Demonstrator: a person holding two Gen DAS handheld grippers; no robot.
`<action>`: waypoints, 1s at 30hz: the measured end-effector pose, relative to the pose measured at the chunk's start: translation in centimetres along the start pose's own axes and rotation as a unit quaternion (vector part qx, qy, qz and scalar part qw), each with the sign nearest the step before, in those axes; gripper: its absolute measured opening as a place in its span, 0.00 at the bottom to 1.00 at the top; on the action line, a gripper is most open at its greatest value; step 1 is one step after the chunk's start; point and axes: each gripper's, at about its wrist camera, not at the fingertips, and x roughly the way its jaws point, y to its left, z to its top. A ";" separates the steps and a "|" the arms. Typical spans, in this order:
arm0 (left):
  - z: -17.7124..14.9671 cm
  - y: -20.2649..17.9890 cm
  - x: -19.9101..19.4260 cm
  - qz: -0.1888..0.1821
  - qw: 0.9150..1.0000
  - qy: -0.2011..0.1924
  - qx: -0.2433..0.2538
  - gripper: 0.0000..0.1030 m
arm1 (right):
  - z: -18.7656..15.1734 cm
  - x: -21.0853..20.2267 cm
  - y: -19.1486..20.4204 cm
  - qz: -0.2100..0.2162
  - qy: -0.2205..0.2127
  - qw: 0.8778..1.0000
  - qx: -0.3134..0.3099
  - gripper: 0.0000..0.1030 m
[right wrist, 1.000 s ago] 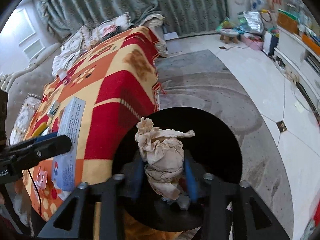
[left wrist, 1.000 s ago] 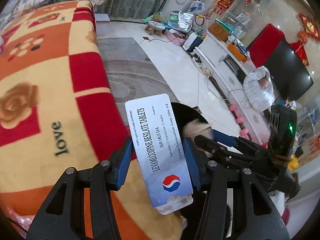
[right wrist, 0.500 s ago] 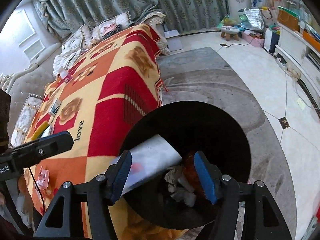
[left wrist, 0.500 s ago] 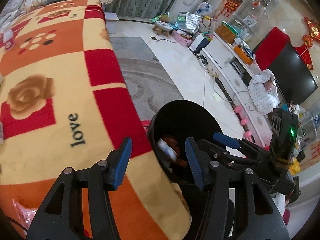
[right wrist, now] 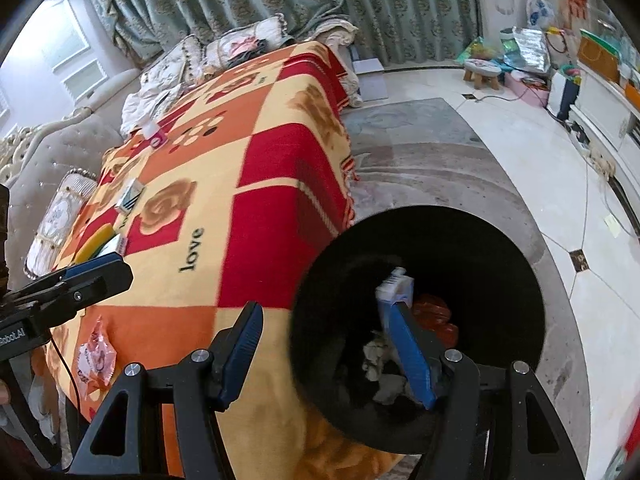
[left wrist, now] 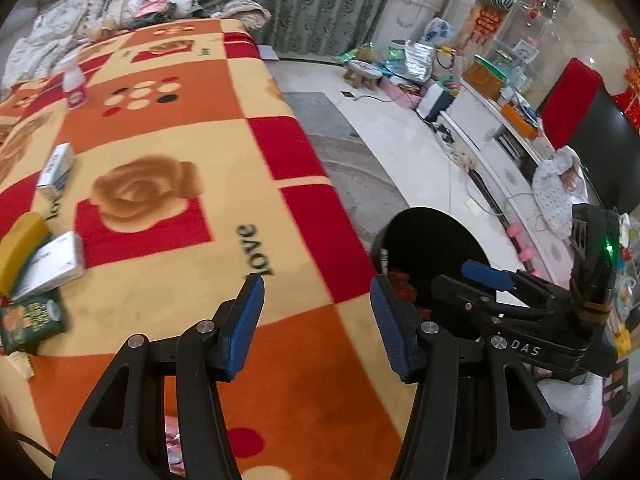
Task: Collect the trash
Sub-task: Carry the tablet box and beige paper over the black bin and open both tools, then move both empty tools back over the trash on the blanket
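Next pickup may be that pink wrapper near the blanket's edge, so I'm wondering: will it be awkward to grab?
The pink wrapper looks thin and crinkled, so it is probably floppy and very light. Its glossy film may slip, and lying flat on the soft blanket it may bunch.

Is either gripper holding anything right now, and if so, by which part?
Nothing is held. The left gripper and right gripper both stand open and empty; the tablet box lies loose in the black bin.

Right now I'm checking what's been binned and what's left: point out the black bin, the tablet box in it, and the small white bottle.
black bin [right wrist: 520,264]: right wrist view, inner wall.
tablet box [right wrist: 394,286]: right wrist view, upper end.
small white bottle [left wrist: 75,82]: left wrist view, body.
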 end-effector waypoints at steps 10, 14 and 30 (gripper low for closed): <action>-0.8 3.7 -3.4 0.031 0.999 -0.018 -0.020 0.52 | 0.4 0.7 5.7 0.025 0.003 0.999 -0.045 0.65; -1.7 6.0 -5.1 0.047 0.998 -0.026 -0.035 0.52 | 0.5 1.5 8.5 0.044 0.008 0.997 -0.063 0.66; -8.3 21.3 -9.0 0.150 0.978 -0.006 -0.142 0.52 | -0.3 6.1 18.9 0.097 0.056 0.983 -0.148 0.68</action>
